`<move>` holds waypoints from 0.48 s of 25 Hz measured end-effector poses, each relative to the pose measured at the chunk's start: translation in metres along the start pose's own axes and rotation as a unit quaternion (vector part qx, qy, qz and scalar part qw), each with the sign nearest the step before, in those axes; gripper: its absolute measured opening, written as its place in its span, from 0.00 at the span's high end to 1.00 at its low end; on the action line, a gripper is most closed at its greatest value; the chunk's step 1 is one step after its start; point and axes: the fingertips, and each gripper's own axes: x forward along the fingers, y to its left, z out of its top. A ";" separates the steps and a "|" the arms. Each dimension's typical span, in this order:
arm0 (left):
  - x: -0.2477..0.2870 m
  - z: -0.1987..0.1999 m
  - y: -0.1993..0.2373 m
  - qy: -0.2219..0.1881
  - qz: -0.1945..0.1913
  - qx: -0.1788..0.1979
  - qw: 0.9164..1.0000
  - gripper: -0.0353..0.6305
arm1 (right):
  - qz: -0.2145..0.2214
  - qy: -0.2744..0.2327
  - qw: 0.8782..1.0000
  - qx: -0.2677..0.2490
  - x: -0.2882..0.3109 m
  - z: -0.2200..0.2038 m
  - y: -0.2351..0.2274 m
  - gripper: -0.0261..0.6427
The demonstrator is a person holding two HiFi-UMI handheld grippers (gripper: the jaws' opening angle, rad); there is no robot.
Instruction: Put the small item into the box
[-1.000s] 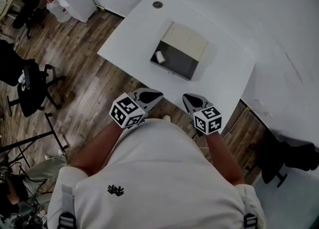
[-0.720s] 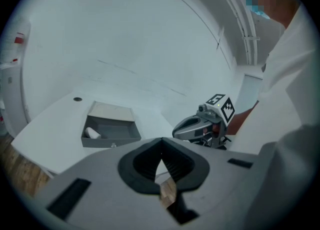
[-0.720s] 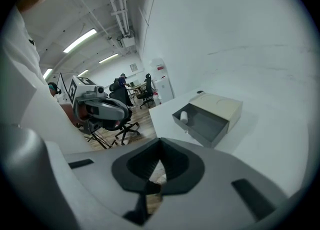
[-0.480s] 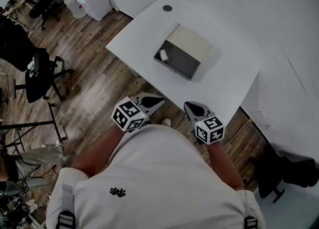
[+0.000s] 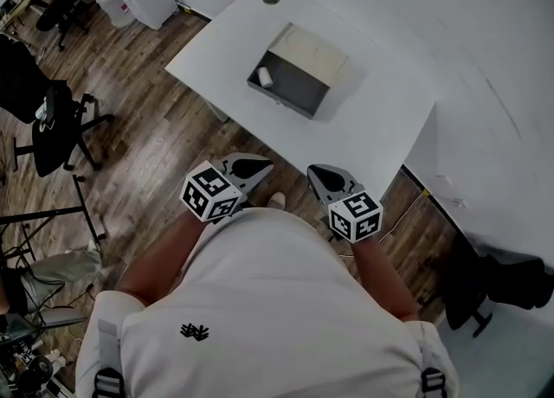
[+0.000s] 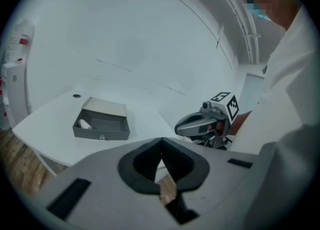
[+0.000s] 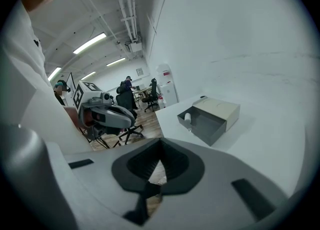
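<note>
Only the view swings: left gripper [image 5: 245, 165] and right gripper [image 5: 327, 176] hang closed, empty, off the desk [image 5: 381, 119] edge; small item [image 5: 266, 78] in the box [image 5: 313, 52] looks light, smooth, so pinch midway.

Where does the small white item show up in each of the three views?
Head view: small white item, upper centre, left end of the grey box.
Left gripper view: left of centre, box's left end.
Right gripper view: right of centre, box's left end.
Shared landmark: the box's beige top.
</note>
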 end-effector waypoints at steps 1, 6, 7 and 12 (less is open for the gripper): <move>0.000 -0.001 -0.002 0.001 -0.001 0.000 1.000 0.94 | -0.001 -0.002 1.000 0.000 -0.002 0.000 0.000 0.95; 0.002 -0.005 -0.008 0.004 -0.003 0.003 1.000 0.94 | -0.003 -0.012 1.000 0.000 -0.009 -0.002 0.003 0.95; 0.002 -0.006 -0.009 0.005 -0.004 0.004 1.000 0.94 | -0.004 -0.012 1.000 0.001 -0.010 -0.003 0.003 0.95; 0.006 -0.008 -0.013 0.006 -0.006 0.004 1.000 0.94 | -0.004 -0.017 1.000 0.002 -0.014 -0.005 0.002 0.95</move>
